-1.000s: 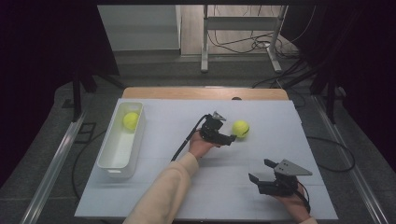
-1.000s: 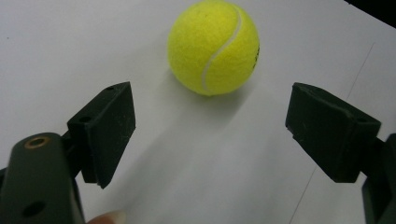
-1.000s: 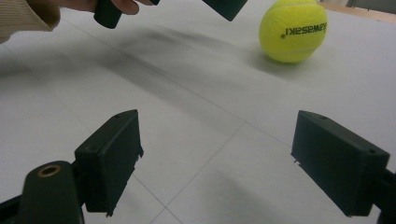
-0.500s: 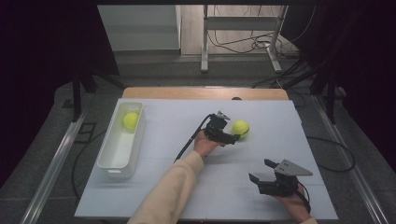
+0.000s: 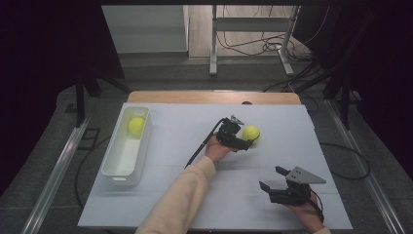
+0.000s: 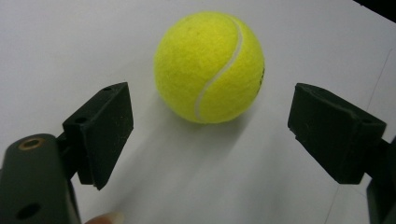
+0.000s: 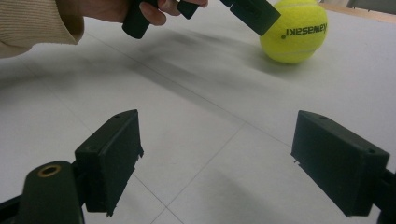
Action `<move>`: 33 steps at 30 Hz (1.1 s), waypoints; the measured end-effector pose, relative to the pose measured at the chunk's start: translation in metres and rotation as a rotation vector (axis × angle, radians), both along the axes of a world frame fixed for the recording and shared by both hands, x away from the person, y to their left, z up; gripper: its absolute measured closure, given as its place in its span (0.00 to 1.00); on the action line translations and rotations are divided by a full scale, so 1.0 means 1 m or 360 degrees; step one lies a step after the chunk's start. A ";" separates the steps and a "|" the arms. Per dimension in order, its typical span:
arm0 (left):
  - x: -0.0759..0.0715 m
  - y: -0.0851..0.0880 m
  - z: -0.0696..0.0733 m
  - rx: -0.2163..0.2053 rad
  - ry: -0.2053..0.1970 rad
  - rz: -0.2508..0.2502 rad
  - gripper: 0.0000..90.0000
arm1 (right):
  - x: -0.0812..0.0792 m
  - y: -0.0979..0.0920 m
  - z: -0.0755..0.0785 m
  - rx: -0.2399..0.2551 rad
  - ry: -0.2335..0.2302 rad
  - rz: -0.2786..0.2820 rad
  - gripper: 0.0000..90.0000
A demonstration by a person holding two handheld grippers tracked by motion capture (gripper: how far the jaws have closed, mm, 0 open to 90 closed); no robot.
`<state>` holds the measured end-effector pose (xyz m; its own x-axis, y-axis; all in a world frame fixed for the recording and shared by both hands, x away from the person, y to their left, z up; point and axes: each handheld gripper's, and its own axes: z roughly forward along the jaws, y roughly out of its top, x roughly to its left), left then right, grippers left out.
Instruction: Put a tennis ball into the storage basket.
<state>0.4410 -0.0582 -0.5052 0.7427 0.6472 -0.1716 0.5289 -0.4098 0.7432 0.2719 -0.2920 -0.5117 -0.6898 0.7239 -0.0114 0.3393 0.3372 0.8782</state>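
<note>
Now you are bringing the left gripper (image 5: pixel 247 145), jaws spread and just widening, up to the fuzzy yellow tennis ball (image 6: pixel 209 67) lying untouched ahead of them, toward the white table's (image 5: pixel 185 127) far edge. Your right gripper (image 5: pixel 272 179) is waiting, jaws apart and empty, near the front right corner, leaving room.

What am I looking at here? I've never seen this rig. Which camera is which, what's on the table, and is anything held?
A person holds a two-jaw gripper in each hand. The high view looks down on the white table; the other two cameras ride on the grippers. The left gripper has just been opening its jaws and faces a tennis ball lying beyond them, not gripped. The right gripper rests open near the table's front edge, holding nothing. A second tennis ball lies in the white bin at the left.
</note>
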 end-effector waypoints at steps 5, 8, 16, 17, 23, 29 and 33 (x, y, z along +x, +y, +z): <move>0.001 -0.002 0.000 -0.0002 0.0004 -0.0003 0.17 | 0.000 0.000 0.000 -0.0003 0.0001 -0.0001 0.18; 0.001 -0.003 0.000 -0.0001 -0.0001 -0.0002 0.17 | 0.000 0.000 0.000 -0.0003 0.0001 -0.0002 0.18; 0.006 -0.006 0.000 0.0009 0.0005 0.0008 0.17 | 0.000 0.000 0.000 0.0005 0.0001 0.0002 0.18; 0.006 -0.007 -0.001 0.0014 0.0007 0.0007 0.17 | 0.000 0.000 0.000 0.0006 0.0001 0.0002 0.18; 0.008 -0.012 -0.002 0.0017 0.0013 0.0002 0.17 | 0.000 -0.001 0.000 0.0010 0.0000 -0.0001 0.18; 0.012 -0.014 -0.004 0.0020 0.0014 0.0006 0.17 | 0.000 -0.002 0.000 0.0012 0.0003 -0.0003 0.18; 0.014 -0.016 -0.005 0.0016 0.0020 0.0013 0.17 | 0.000 -0.002 0.000 0.0013 0.0006 -0.0007 0.18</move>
